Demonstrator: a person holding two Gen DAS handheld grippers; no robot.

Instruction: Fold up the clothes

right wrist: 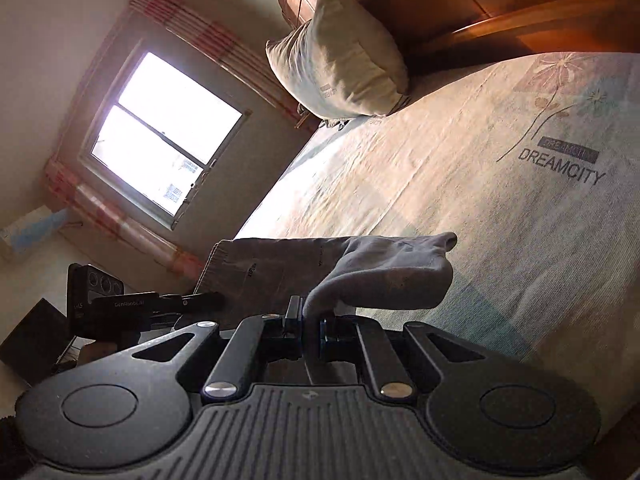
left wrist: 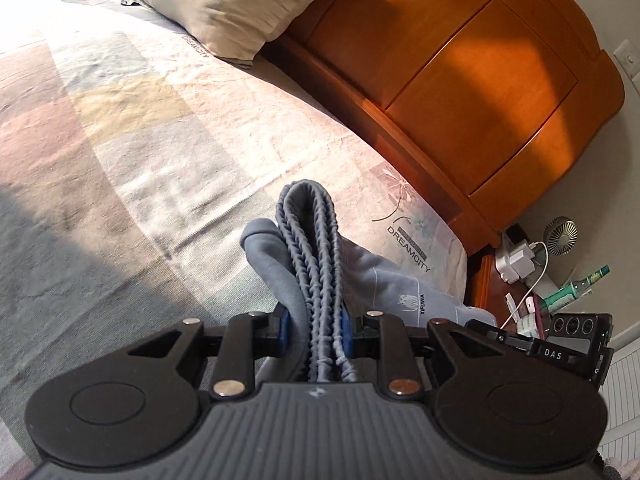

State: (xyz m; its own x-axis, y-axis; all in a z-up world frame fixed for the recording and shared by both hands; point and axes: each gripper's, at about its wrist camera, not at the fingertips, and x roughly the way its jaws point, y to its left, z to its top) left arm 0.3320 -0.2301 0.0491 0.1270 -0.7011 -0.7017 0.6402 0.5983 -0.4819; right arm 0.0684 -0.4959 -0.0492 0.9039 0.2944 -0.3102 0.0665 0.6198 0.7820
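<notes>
A grey-blue garment (left wrist: 316, 264) with a ribbed elastic waistband is held up over the bed. My left gripper (left wrist: 316, 332) is shut on the doubled waistband, whose loop stands up past the blue pads (left wrist: 283, 326). The fabric trails right toward the other gripper (left wrist: 560, 350). In the right wrist view my right gripper (right wrist: 309, 326) is shut on another edge of the same garment (right wrist: 384, 280), which bulges forward and stretches left to the left gripper (right wrist: 132, 304). The part hanging below is hidden.
The bed (left wrist: 140, 128) has a pale patterned sheet with DREAMCITY print and a pillow (left wrist: 216, 4) against an orange wooden headboard (left wrist: 460, 80). A nightstand (left wrist: 532, 292) holds chargers, a small fan and a bottle. A bright window (right wrist: 160, 136) with checked curtains is on the far wall.
</notes>
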